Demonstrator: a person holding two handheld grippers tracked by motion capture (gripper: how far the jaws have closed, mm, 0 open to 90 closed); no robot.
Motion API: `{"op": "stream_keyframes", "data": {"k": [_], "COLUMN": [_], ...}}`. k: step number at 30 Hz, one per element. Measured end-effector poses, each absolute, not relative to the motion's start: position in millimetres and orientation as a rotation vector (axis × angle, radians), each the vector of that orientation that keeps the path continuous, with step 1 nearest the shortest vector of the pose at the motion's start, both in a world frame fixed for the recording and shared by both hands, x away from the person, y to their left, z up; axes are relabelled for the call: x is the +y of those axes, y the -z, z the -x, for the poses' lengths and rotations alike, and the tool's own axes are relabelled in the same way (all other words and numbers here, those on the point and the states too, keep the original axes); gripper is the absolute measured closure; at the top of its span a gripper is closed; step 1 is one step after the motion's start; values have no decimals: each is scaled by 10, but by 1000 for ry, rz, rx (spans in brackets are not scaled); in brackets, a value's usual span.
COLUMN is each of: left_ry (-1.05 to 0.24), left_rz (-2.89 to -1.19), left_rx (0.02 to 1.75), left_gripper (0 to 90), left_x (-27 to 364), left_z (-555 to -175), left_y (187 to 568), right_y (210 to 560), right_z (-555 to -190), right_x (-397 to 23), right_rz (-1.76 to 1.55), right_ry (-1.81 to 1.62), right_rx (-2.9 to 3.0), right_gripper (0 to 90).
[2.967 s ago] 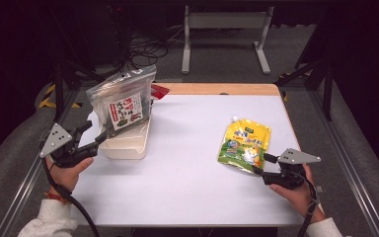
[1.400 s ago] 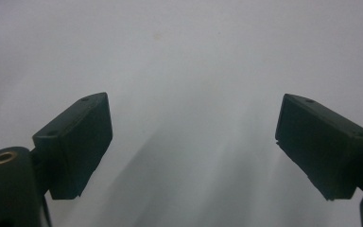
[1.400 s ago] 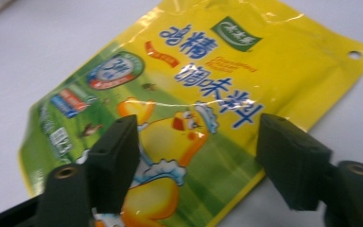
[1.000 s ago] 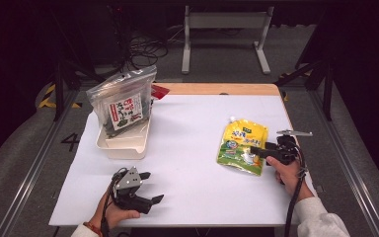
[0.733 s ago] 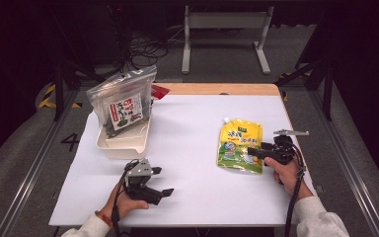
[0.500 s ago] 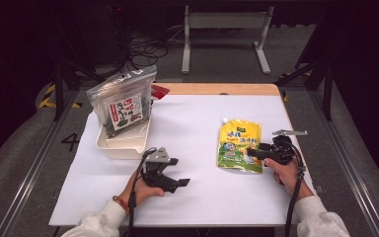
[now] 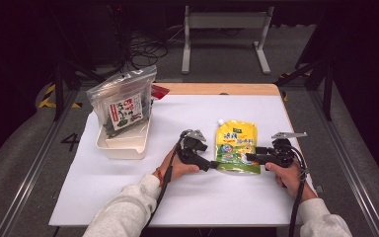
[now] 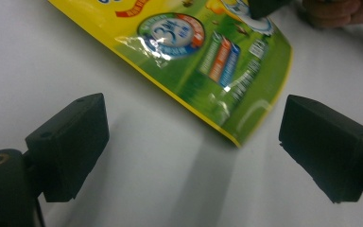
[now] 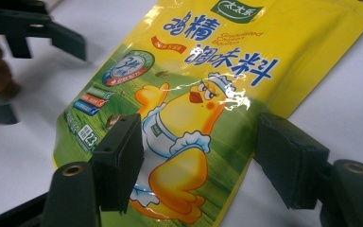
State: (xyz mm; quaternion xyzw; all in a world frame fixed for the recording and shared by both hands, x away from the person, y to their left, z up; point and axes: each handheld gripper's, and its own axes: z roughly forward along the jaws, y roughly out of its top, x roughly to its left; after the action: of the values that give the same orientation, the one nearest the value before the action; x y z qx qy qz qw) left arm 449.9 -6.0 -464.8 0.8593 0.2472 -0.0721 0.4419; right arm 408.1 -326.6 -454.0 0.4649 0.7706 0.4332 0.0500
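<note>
Yellow glossy pouch (image 7: 237,146) is seen lying flat on the white table (image 7: 128,197), between the two grippers. It is judged light, soft and slippery; its sealed bottom edge would be the best place to take hold. Right gripper (image 9: 196,161) has just been closing, jaws still apart astride the pouch's lower corner, not pressing. Left gripper (image 8: 194,146) is held wide open just beside the corner, touching nothing.

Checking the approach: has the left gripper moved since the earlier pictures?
Yes. The left gripper has swung rightward from beside the white tray to the yellow pouch.
</note>
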Motion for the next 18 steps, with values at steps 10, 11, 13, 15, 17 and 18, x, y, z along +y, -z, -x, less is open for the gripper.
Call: {"op": "stream_keyframes", "data": {"k": [10,11,13,15,17,18], "left_ry": [322,344,346,336,331,311], "left_rz": [-2060,-2037,-2025,-2032,-2030,-2031], "left_rx": [667,684,714,716,735,752], "left_gripper": [93,113,163,219,322,322], "left_x": [-152,-156,-160,-169,-177,-190], "left_z": [-4624,-4644,-4667,-4683,-4681,-4683], "left_y": [4658,4664,4667,4663,4660,4660], "right_y": [4547,4548,4548,4547,4548,4547], "right_z": [-4003,-3996,-3989,-3983,-3979,-3971], "right_x": [-3153,-3144,-3132,-3124,-3121,-3115], "right_rz": [-1334,-1322,-1305,-1300,-1289,-1288], "right_ry": [-1336,-1334,-1333,-1334,-1334,-1338], "right_rx": [2422,2427,2436,2438,2440,2446], "right_gripper": [344,344,343,341,341,341]}}
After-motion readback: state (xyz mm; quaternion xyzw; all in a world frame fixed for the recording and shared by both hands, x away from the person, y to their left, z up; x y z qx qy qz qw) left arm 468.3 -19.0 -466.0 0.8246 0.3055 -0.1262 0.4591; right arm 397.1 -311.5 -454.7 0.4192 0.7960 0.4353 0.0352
